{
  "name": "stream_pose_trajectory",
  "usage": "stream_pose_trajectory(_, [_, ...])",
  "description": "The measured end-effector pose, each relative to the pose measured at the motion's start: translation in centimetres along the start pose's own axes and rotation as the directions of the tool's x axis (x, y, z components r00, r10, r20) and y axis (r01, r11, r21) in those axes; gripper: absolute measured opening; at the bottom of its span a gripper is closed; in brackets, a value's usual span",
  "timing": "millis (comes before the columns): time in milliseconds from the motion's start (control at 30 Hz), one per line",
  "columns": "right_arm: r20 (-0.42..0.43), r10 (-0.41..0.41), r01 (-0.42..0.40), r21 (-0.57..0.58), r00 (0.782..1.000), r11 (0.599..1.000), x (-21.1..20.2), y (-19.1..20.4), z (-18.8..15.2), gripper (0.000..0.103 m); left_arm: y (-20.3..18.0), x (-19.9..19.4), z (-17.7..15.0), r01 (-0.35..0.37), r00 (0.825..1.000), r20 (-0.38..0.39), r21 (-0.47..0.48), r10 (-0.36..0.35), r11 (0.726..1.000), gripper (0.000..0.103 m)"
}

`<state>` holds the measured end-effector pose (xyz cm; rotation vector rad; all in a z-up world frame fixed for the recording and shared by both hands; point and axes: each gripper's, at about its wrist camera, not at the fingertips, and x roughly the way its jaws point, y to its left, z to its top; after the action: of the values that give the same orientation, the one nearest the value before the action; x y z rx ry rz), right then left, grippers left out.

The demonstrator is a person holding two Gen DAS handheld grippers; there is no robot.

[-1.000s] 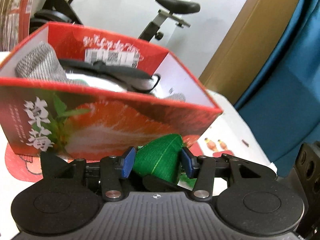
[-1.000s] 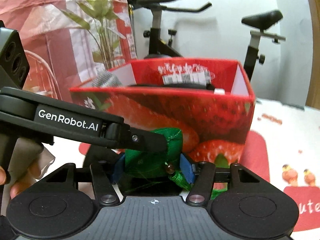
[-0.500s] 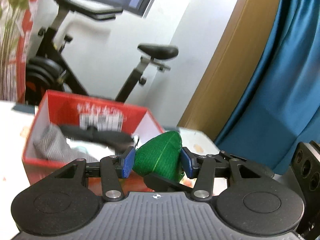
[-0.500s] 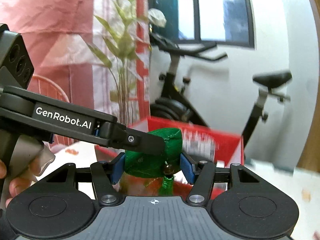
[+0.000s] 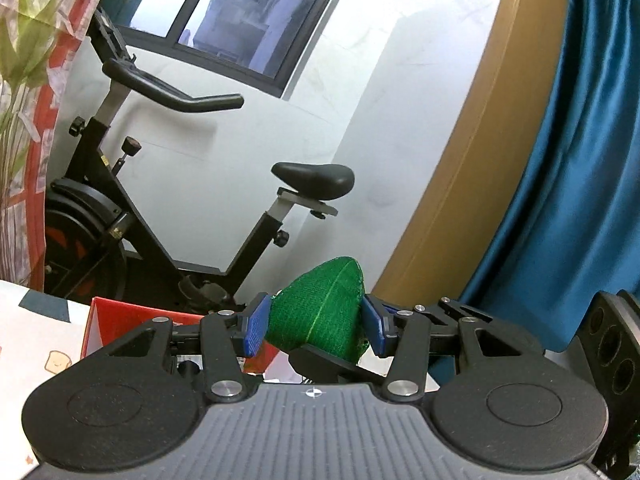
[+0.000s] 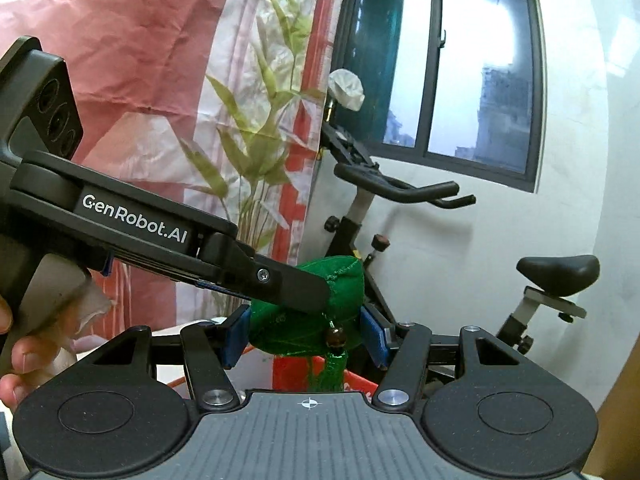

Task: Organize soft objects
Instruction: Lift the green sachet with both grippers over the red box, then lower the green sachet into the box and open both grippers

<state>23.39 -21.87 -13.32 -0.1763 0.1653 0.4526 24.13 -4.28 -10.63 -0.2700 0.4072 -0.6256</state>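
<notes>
Both wrist cams sit just behind their fingers, tilted up toward the back wall. Left wrist view faces exercise bike (image 5: 168, 216) and blue curtain (image 5: 560, 180); right wrist view faces window (image 6: 460, 80). Shared: green pouch (image 5: 320, 312) up close, the bike, red box (image 5: 116, 320).

Both hand-held grippers now sit higher than 1 s ago, carrying the green pouch (image 5: 320, 312) upward with them. In the left wrist view, the red box (image 5: 116, 320) drops from filling the frame to a corner low at left, and its contents pass out of sight. In the right wrist view, only a red sliver of the box (image 6: 292, 372) shows below the pouch (image 6: 304, 336). The exercise bike (image 5: 132, 216) and window (image 6: 460, 80) now fill the background.
</notes>
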Motion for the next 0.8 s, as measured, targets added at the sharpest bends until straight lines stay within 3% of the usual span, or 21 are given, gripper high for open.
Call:
stream_pose_trajectory(233, [-0.097, 0.026, -0.022, 0.044, 0.995, 0.999, 3.8, -1.2, -3.7, 0.054, 2.7, 2.9, -2.7, -0.020, 0.995, -0.096, -0.031, 0.017, 0.999, 0.052])
stream_pose_trajectory(433, [-0.183, 0.045, -0.024, 0.115, 0.982, 0.993, 6.1, -1.8, -8.5, 0.054, 4.9, 6.3, -5.8, -0.046, 0.979, -0.201, -0.042, 0.036, 0.998, 0.052])
stream_pose_trajectory(800, [-0.281, 0.062, 0.005, 0.231, 0.958, 0.973, 8.4, -3.1, -13.1, 0.059, 7.0, 9.6, -8.0, -0.088, 0.955, -0.284, -0.004, 0.084, 0.996, 0.054])
